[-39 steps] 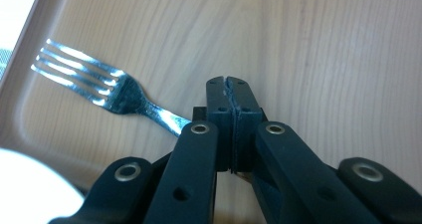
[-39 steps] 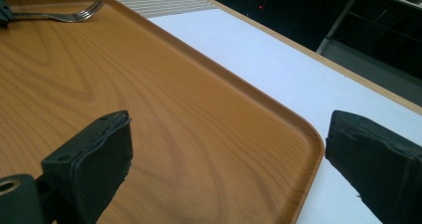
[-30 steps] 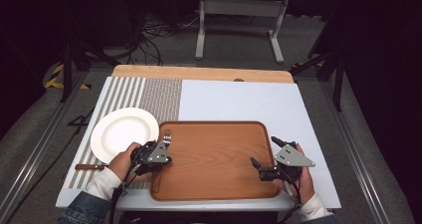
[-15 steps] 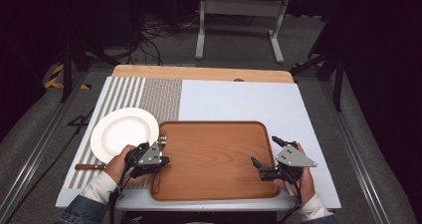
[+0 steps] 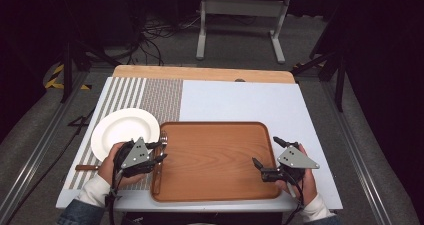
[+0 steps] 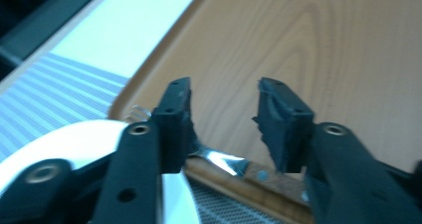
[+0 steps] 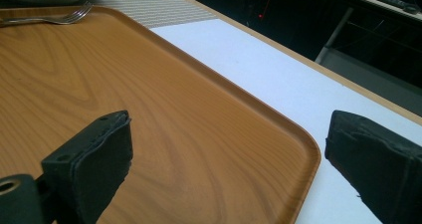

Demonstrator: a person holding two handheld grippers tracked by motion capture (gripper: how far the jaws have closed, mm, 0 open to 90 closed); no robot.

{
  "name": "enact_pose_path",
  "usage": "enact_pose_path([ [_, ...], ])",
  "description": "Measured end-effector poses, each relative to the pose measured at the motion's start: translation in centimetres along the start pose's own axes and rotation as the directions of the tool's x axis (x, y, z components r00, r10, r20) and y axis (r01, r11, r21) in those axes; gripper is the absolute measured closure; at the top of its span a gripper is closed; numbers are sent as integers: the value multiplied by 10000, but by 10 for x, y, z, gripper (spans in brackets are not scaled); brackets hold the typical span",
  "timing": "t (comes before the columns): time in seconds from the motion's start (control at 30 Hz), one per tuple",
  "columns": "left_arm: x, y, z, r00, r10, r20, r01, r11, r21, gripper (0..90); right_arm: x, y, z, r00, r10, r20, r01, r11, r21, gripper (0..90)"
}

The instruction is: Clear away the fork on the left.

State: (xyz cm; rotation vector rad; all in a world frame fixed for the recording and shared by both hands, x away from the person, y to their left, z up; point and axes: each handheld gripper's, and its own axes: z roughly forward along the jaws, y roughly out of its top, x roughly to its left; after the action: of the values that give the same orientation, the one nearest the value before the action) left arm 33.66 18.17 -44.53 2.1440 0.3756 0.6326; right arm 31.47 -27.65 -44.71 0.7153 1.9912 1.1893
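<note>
Fork laid along left edge of tray, beside plate. L gripper jaws just opened, fork released beneath. R gripper wide apart, empty, idle over tray corner.

The fork (silver, wooden-handled) lies flat along the wooden tray's left edge.

Smooth wood-grain tray, shiny metal fork, glossy white plate, woven striped cloth placemat
</note>
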Motion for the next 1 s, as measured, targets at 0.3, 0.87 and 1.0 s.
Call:
enact_pose_path([
  [0.3,2,-15,-16,9927,-637,-1023,567,9960,-694,252,0,0,-1,10000,9,-24,-9,10000,-36,57],
  [0.87,9,-42,-40,9724,-1672,-1626,1474,9809,-1271,90,2,0,-1,9999,-65,-85,64,9999,-116,57],
  [1.0,9,-46,-42,9714,-1709,-1648,1524,9811,-1193,66,3,0,-1,9998,-163,-123,161,9998,-133,57],
])
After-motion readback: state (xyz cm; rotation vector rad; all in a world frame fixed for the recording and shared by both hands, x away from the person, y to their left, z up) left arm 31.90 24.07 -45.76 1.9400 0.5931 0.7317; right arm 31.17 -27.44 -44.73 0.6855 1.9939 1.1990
